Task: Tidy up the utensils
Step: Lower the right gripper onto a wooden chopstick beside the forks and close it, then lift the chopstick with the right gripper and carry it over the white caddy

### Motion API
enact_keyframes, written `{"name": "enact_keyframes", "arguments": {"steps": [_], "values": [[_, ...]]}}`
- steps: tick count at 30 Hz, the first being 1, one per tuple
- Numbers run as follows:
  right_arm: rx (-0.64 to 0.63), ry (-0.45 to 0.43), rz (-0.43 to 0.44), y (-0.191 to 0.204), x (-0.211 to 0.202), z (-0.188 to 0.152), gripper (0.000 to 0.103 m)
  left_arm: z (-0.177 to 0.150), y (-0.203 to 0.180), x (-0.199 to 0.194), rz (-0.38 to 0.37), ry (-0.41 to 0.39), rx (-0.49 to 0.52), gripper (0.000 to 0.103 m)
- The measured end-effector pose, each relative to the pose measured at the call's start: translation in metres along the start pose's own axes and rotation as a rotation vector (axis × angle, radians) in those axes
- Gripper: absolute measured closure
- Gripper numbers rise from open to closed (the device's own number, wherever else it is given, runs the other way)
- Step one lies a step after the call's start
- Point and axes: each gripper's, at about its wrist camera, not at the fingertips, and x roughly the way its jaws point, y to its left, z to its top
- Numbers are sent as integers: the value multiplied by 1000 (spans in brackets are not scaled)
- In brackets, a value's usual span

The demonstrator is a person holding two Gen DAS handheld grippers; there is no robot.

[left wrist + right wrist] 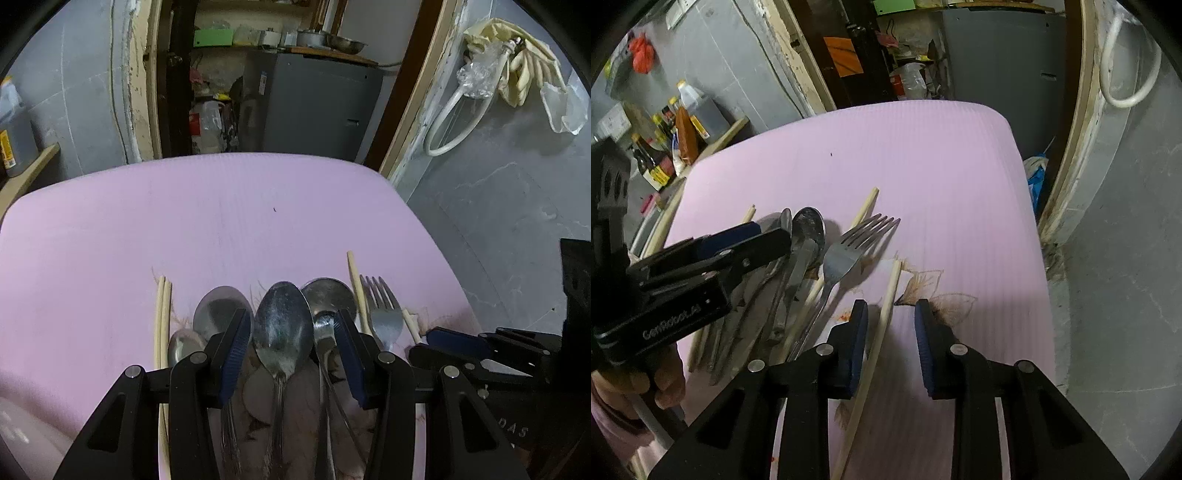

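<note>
A pile of utensils lies on the pink mat. My left gripper points down at it. A large steel spoon and a second spoon's handle end fill the gap between its blue pads, which appear to press on them. More spoons, a pair of chopsticks and a fork lie alongside. My right gripper straddles a single chopstick near its left pad, with a clear gap to the right pad. The fork lies just left of it.
A brown leaf drawing marks the mat under the right gripper. A shelf of sauce bottles stands at the left. A grey cabinet stands beyond the mat's far edge. A hose and gloves hang on the right wall.
</note>
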Motion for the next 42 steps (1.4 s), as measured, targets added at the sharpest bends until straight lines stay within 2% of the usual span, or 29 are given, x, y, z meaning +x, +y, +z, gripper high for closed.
{"name": "enact_keyframes", "arguments": {"steps": [4,9,13,14,15,16,19,23,30,33,37,42], "values": [[-1,2,-20,0,0,5,81,10,-1,11,-10,34,10,59],[-6,12,-60,1,1,8,81,13,0,20,2,69,1,73],[-33,26,-125,11,3,14,81,11,4,19,-28,70,-33,74],[-31,26,-131,12,3,14,81,11,4,17,-35,69,-34,78],[-24,25,-134,13,2,14,86,11,3,16,-45,72,-31,84],[-11,25,-143,12,1,15,90,11,2,14,-48,74,-28,86],[54,22,-97,3,-4,18,97,10,-2,8,-38,69,-4,93],[102,5,-28,-4,-12,14,98,9,3,0,-28,67,-19,97],[174,-104,93,-12,-47,3,99,3,10,-33,-38,45,-43,100],[176,-163,122,-10,-65,-3,99,-2,12,-53,-52,16,-53,100],[182,-241,149,-4,-89,-8,99,-14,19,-87,-121,-50,-88,100],[195,-331,189,10,-120,-18,99,-28,22,-124,-157,-123,-93,100]]}}
